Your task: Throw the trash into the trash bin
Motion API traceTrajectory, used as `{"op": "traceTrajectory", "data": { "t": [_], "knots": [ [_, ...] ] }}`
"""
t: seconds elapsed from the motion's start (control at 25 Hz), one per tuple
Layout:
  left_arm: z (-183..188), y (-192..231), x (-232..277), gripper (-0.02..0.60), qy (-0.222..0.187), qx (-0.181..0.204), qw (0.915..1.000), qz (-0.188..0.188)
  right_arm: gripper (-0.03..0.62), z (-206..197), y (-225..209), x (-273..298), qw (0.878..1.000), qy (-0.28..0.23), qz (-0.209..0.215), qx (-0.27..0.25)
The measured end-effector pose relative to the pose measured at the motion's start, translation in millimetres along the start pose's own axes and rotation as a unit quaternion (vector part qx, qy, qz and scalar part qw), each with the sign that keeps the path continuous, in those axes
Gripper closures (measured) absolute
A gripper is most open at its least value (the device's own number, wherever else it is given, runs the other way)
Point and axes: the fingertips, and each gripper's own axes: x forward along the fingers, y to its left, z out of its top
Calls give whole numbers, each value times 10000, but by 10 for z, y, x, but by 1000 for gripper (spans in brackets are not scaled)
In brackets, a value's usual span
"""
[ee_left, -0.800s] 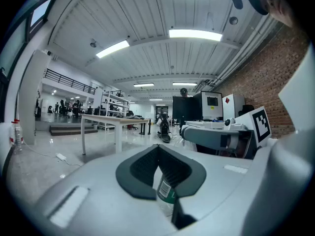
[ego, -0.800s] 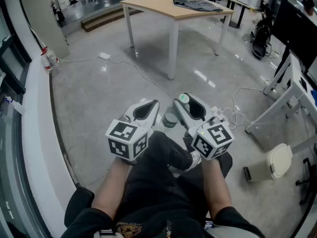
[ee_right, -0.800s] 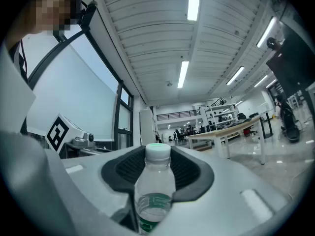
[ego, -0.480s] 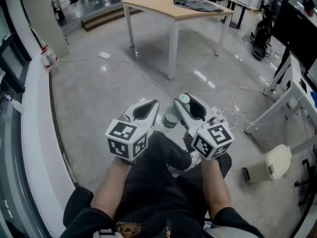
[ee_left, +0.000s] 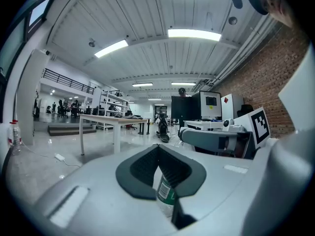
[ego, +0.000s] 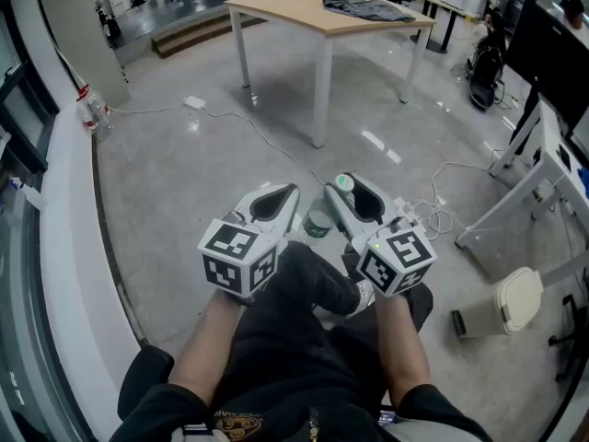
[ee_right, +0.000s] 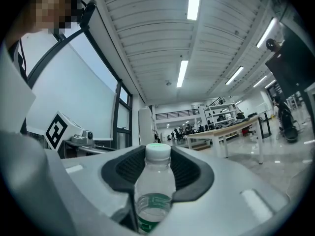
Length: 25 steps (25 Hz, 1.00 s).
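Note:
A clear plastic bottle (ego: pixel 318 221) with a green label and a white cap (ee_right: pixel 157 151) stands upright between the pads of my right gripper (ego: pixel 342 191), which is shut on it. My left gripper (ego: pixel 279 199) hangs just left of it, jaws apart and holding nothing. The bottle's labelled body (ee_left: pixel 165 191) shows through their gap. Both grippers hover over the person's knees. The white lidded trash bin (ego: pixel 504 308) stands on the floor at the far right, well away from both grippers.
A wooden table (ego: pixel 276 7) with a grey cloth (ego: pixel 368 8) stands ahead. Cables (ego: pixel 267 142) run across the grey floor. A white desk frame (ego: pixel 525 187) is at the right, next to the bin. Bottles (ego: pixel 92 110) stand by the left wall.

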Motion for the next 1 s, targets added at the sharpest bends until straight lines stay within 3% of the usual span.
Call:
{"op": "traceTrajectory", "data": {
  "t": [0.48,0.72,1.0],
  "knots": [
    [-2,-533,275,574,92,120,9980,-609,434,98,-323,-480,9979,-118,-638,11],
    [-7,-1127,522,574,82,190,9934,-1125,434,149,-631,-1091,9929,-153,-1176,-49],
    [-4,-2003,814,574,76,312,9820,-1863,434,207,-984,-1945,9823,-210,-1858,-72]
  ]
}}
